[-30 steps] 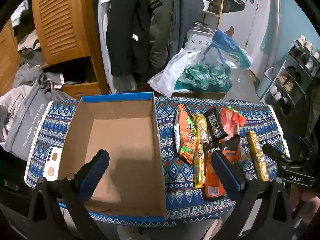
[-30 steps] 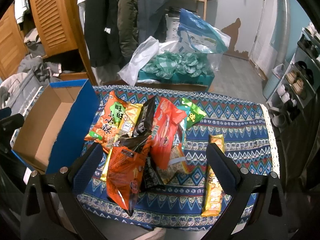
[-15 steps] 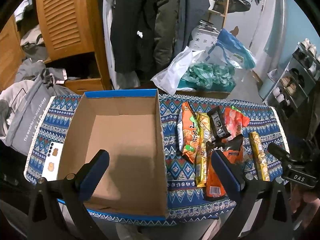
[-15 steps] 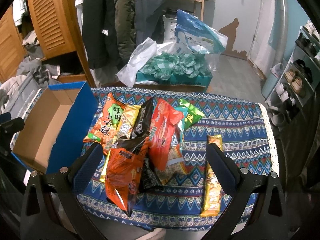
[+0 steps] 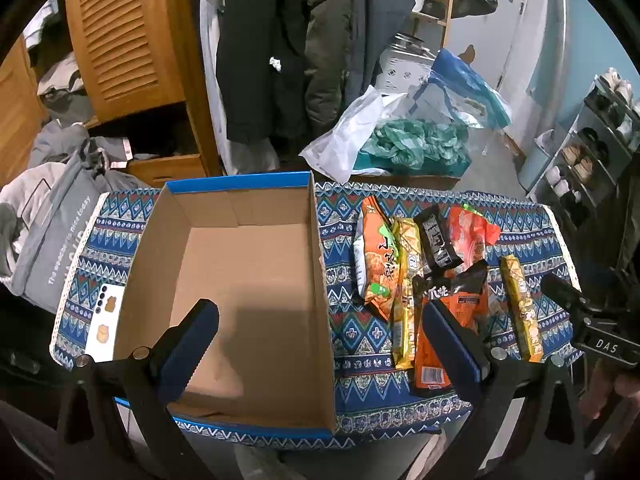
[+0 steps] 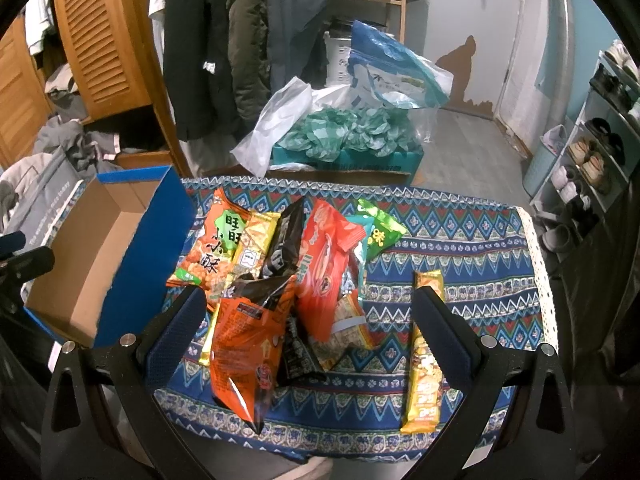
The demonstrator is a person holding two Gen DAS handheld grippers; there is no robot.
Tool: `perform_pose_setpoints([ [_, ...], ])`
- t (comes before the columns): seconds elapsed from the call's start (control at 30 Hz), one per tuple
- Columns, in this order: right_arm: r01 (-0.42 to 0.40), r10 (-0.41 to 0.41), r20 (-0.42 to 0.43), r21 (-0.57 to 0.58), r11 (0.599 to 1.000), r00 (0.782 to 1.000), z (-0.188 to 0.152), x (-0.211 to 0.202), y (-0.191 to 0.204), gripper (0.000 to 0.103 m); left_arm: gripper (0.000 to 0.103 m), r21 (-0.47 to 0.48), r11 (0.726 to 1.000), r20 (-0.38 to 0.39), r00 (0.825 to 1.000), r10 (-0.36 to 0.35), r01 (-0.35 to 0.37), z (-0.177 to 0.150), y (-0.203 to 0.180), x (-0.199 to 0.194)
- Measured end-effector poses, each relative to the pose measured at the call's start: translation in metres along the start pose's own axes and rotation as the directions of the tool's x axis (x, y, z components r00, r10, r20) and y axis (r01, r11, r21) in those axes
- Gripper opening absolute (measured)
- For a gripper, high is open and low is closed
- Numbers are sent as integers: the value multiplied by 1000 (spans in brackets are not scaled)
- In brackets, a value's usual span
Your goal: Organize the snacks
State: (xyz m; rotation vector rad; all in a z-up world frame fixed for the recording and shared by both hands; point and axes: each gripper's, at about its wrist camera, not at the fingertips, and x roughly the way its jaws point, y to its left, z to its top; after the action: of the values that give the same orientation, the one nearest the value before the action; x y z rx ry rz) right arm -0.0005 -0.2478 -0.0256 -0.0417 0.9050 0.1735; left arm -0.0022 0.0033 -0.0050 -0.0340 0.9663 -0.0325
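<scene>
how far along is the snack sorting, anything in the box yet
Done: nothing. The cardboard box shows only a bare bottom.
In hand: nothing. The left gripper and right gripper are both open and hold nothing.
Left: every snack. The pile of packets lies on the patterned cloth beside the box, and the yellow bar lies apart to the right.

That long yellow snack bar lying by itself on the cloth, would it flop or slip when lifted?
The yellow snack bar looks narrow and flat, so probably light and fairly stiff. Its glossy wrapper may be slippery. It lies apart from the pile, so lifting it likely disturbs nothing.
</scene>
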Motion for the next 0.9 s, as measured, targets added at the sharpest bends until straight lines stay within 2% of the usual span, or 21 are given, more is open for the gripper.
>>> perform_pose_setpoints([
  [0.9,14,-14,-1,23,1000,1000,-4,-1,-15,101,103,-15,1000,-15,1000,-1,1,1,-13,7],
])
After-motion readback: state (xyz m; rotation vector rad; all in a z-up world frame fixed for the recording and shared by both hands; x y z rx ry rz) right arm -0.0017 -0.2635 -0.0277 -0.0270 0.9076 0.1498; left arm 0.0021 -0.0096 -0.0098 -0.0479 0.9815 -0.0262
